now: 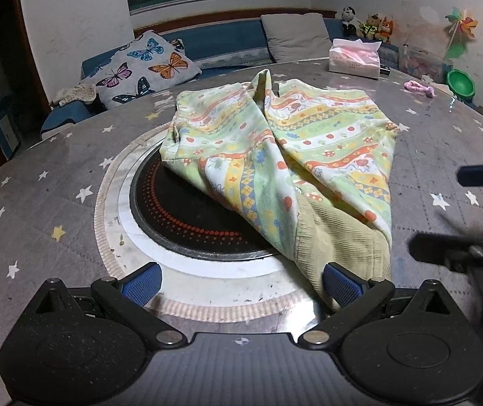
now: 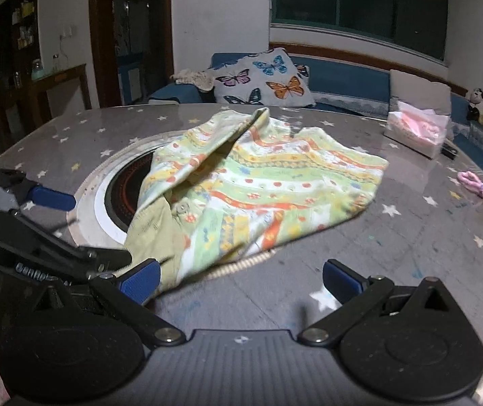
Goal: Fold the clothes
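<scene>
Left gripper [image 1: 241, 282] jaws spread | right gripper [image 2: 239, 282] jaws spread | garment [image 1: 275, 155] flat

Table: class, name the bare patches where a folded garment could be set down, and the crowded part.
Free: the starred table left of the hotplate, and the strip right of the patterned garment. Crowded: the far-right edge around the tissue pack and pink item.

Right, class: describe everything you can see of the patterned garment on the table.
The garment is small and soft, looks like cotton, printed in green, yellow, orange and white bands with small shapes. A plain ribbed yellow-green cuff ends the near part; a snap fastener shows. It lies crumpled, not folded, on the star-patterned table, partly covering the round black hob. The open left gripper and open right gripper sit beside its near edge.
</scene>
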`<state>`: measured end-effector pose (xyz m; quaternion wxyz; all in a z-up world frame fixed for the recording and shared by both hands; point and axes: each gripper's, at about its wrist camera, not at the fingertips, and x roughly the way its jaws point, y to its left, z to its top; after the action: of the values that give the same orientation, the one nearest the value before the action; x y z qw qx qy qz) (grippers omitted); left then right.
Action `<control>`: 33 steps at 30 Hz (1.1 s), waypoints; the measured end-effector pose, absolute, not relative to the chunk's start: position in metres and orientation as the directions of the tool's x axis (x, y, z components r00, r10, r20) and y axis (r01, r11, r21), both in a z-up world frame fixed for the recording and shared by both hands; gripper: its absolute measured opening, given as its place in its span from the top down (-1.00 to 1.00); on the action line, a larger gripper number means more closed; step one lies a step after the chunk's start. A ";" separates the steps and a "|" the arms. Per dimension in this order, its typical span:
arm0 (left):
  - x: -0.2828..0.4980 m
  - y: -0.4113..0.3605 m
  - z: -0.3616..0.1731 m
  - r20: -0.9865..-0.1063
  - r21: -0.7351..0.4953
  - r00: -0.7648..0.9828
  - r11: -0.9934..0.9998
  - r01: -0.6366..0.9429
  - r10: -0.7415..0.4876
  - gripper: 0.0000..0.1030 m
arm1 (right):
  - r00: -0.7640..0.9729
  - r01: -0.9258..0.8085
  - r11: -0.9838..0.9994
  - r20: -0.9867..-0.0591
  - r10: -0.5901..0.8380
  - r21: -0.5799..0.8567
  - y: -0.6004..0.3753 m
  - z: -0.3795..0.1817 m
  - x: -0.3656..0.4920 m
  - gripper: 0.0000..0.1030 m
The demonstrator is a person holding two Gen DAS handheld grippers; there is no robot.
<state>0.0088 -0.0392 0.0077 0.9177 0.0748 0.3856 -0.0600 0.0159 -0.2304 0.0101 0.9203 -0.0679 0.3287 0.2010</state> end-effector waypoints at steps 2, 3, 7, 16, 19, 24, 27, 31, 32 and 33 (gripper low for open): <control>0.007 -0.037 0.010 -0.713 0.090 0.699 0.982 0.166 -0.053 -1.00 | 0.692 -0.426 0.904 -0.637 0.341 0.021 -0.225 0.006 0.022 -1.00; 0.007 -0.036 0.010 -0.712 0.098 0.701 0.982 0.161 -0.044 -1.00 | 0.684 -0.432 0.901 -0.640 0.349 0.030 -0.224 0.004 0.024 -1.00; 0.005 -0.028 0.010 -0.714 0.102 0.700 0.984 0.146 -0.029 -1.00 | 0.657 -0.442 0.896 -0.665 0.356 0.042 -0.219 -0.006 0.030 -1.00; 0.002 -0.014 0.016 -0.703 0.084 0.710 0.990 0.109 -0.019 -1.00 | 0.653 -0.441 0.896 -0.667 0.359 0.050 -0.226 -0.002 0.020 -1.00; -0.002 -0.017 0.018 -0.701 0.080 0.713 0.989 0.121 -0.031 -1.00 | 0.651 -0.450 0.891 -0.662 0.371 0.057 -0.227 0.002 0.012 -1.00; -0.009 -0.021 0.020 -0.699 0.080 0.714 0.987 0.141 -0.045 -1.00 | 0.629 -0.472 0.879 -0.672 0.392 0.071 -0.230 0.004 -0.001 -1.00; -0.012 -0.022 0.019 -0.700 0.084 0.712 0.986 0.145 -0.045 -1.00 | 0.619 -0.481 0.874 -0.679 0.394 0.069 -0.232 0.003 -0.008 -1.00; -0.014 -0.022 0.016 -0.707 0.087 0.706 0.986 0.141 -0.039 -1.00 | 0.621 -0.464 0.883 -0.685 0.380 0.069 -0.235 0.000 -0.010 -1.00; -0.015 -0.023 0.015 -0.708 0.086 0.705 0.986 0.141 -0.039 -1.00 | 0.622 -0.457 0.887 -0.687 0.376 0.071 -0.236 -0.001 -0.010 -1.00; -0.016 -0.023 0.015 -0.708 0.086 0.705 0.986 0.142 -0.040 -1.00 | 0.623 -0.453 0.889 -0.688 0.374 0.073 -0.236 -0.001 -0.009 -1.00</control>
<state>-0.0156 -0.0230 0.0150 0.9208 0.0671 0.3811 -0.0493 -0.0094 -0.2364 -0.0012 0.8991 -0.0536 0.3687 0.2298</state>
